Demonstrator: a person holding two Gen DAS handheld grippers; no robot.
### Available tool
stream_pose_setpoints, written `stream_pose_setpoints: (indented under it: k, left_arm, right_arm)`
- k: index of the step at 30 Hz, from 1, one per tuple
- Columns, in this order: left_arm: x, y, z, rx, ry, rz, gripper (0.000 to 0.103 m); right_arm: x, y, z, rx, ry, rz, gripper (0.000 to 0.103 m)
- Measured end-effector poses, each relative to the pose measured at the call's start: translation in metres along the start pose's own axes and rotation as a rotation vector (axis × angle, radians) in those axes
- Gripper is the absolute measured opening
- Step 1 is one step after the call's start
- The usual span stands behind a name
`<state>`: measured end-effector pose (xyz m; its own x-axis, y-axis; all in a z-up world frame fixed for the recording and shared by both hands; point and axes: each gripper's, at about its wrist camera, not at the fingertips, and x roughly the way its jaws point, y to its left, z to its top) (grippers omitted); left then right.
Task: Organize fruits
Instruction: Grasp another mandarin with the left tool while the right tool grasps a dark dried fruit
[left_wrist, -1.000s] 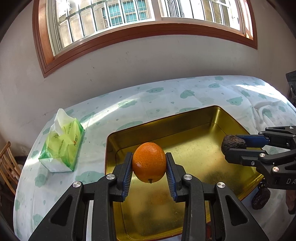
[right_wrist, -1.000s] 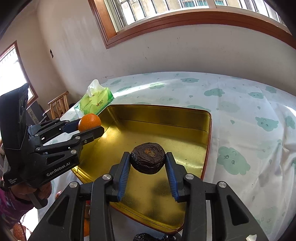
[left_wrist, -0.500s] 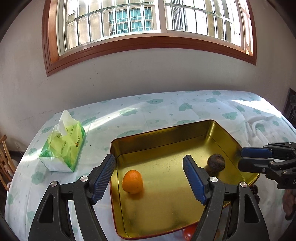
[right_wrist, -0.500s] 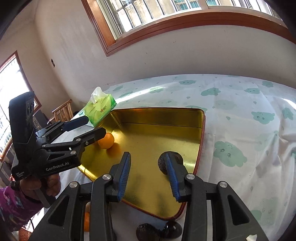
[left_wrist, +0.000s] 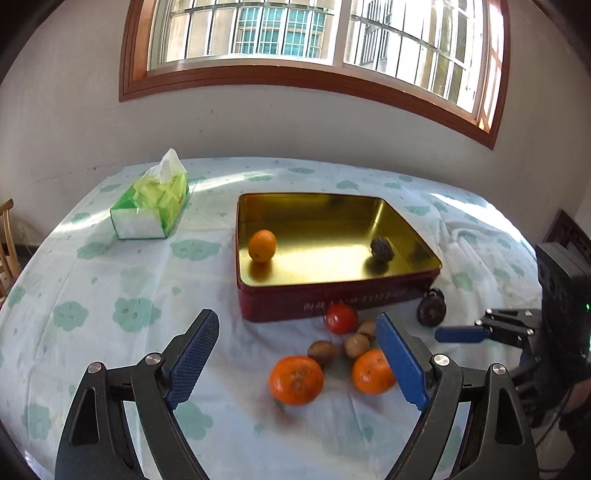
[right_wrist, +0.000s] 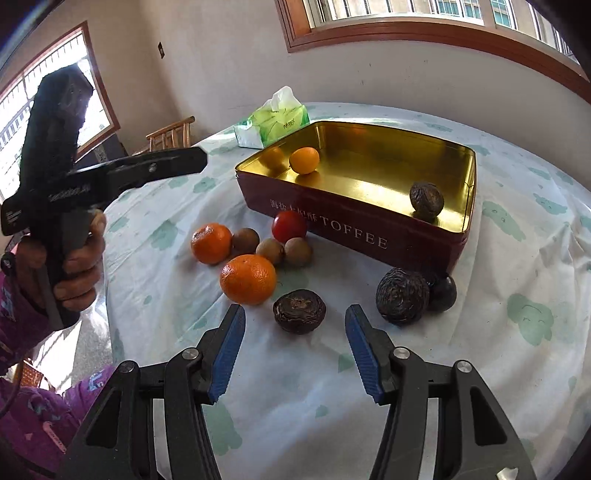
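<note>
The left tool (left_wrist: 295, 350) is opening wide with nothing between its pads, hanging over bare cloth on the desk (left_wrist: 92, 295) just short of two loose oranges (left_wrist: 296, 379). The right tool (right_wrist: 295, 343) is opening too, empty, a dark wrinkled fruit (right_wrist: 299, 311) lying just ahead of its tips. Beyond, the red toffee tin (right_wrist: 354, 229) is sitting with its long side facing the tools, holding a small orange (right_wrist: 304, 160) at its left end and a dark fruit (right_wrist: 426, 198) at its right, well apart.
</note>
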<state>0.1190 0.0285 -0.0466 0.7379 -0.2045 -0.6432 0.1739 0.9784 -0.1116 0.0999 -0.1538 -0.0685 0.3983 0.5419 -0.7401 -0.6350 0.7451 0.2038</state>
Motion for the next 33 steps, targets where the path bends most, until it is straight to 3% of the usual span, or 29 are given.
stream_pose_setpoints:
  k: [5,7,9,15,17,21,23,33]
  left_arm:
    - [-0.027,-0.023,-0.03,0.078,-0.011,-0.016,0.087]
    - [-0.029,-0.027,-0.034,0.074,-0.004,-0.036,0.087]
    - [-0.024,-0.029,-0.034,0.052,0.028,-0.05,0.087]
    - [-0.005,-0.045,-0.03,0.018,0.059,-0.117,0.084]
    - [0.006,-0.056,-0.028,0.037,0.077,-0.115,0.079]
    - [0.036,-0.07,-0.026,0.037,0.151,-0.097,0.059]
    - [0.046,-0.071,-0.026,0.014,0.167,-0.089,0.059]
    - [0.077,-0.074,-0.032,0.014,0.205,-0.021,0.056]
  right_arm:
    - [0.026,-0.002,0.003,-0.012,0.077,-0.039,0.055]
    - [0.028,-0.002,0.006,-0.017,0.074,-0.028,0.036]
    - [0.03,-0.001,0.007,-0.017,0.075,-0.041,0.031]
    - [-0.005,-0.024,-0.012,0.108,-0.01,-0.12,0.031]
    - [-0.024,-0.044,-0.023,0.197,-0.061,-0.154,0.031]
    - [-0.045,-0.075,-0.04,0.298,-0.114,-0.207,0.031]
    - [-0.046,-0.086,-0.045,0.346,-0.116,-0.192,0.031]
    - [-0.045,-0.082,-0.045,0.319,-0.142,-0.161,0.031]
